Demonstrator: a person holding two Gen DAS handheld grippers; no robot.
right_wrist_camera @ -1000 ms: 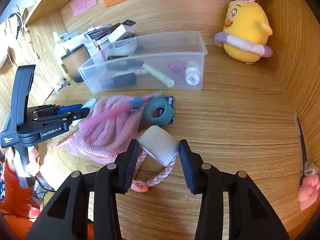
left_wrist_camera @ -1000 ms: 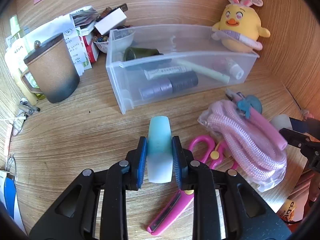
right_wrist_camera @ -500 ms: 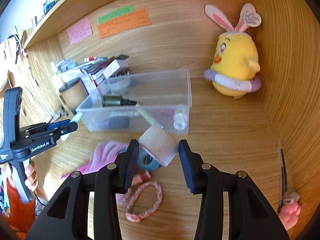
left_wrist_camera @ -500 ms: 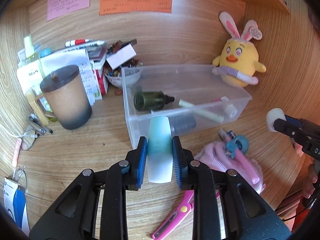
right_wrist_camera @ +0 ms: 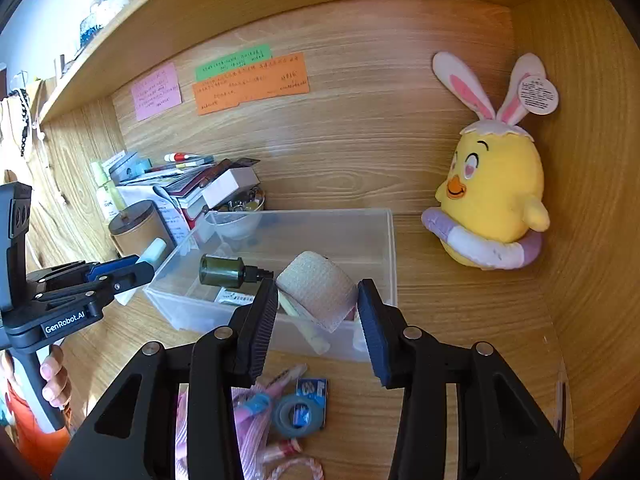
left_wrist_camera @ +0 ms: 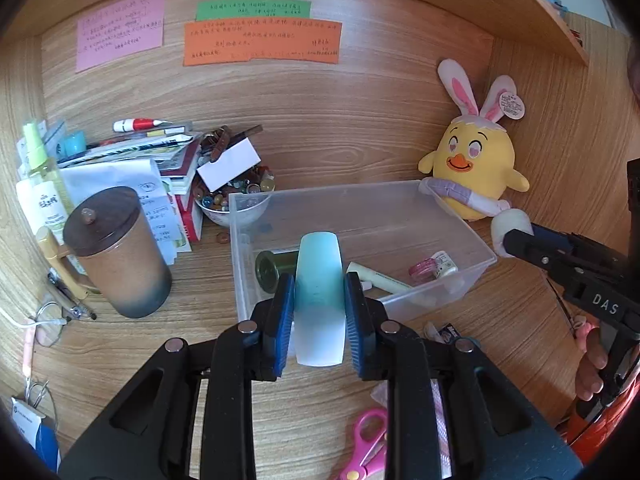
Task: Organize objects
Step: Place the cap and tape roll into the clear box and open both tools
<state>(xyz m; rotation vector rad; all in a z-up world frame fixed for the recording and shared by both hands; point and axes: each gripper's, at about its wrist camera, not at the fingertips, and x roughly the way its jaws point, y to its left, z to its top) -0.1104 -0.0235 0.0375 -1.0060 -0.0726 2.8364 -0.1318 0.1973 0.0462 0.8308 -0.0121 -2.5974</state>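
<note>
My left gripper (left_wrist_camera: pixel 319 316) is shut on a pale blue-white tube (left_wrist_camera: pixel 319 280) and holds it above the front left of the clear plastic bin (left_wrist_camera: pixel 476 240). My right gripper (right_wrist_camera: pixel 318 320) is shut on a beige bandage roll (right_wrist_camera: pixel 316 288) and holds it above the front of the same bin (right_wrist_camera: pixel 390 240). The bin holds a dark green bottle (right_wrist_camera: pixel 224 270), a pale stick (left_wrist_camera: pixel 380 278) and small jars (left_wrist_camera: pixel 434 266). The right gripper also shows in the left wrist view (left_wrist_camera: pixel 516 236), and the left gripper shows in the right wrist view (right_wrist_camera: pixel 140 266).
A brown lidded mug (left_wrist_camera: pixel 118 256), a pile of papers and a bead bowl (left_wrist_camera: pixel 232 200) stand left of the bin. A yellow chick plush (right_wrist_camera: pixel 492 208) sits at the back right. Pink scissors (left_wrist_camera: pixel 366 440), blue tape (right_wrist_camera: pixel 298 414) and pink rope (right_wrist_camera: pixel 248 424) lie in front of the bin.
Both grippers have risen from the desk with their objects and moved towards the bin. The tube and the bandage roll are now held over its front part.
</note>
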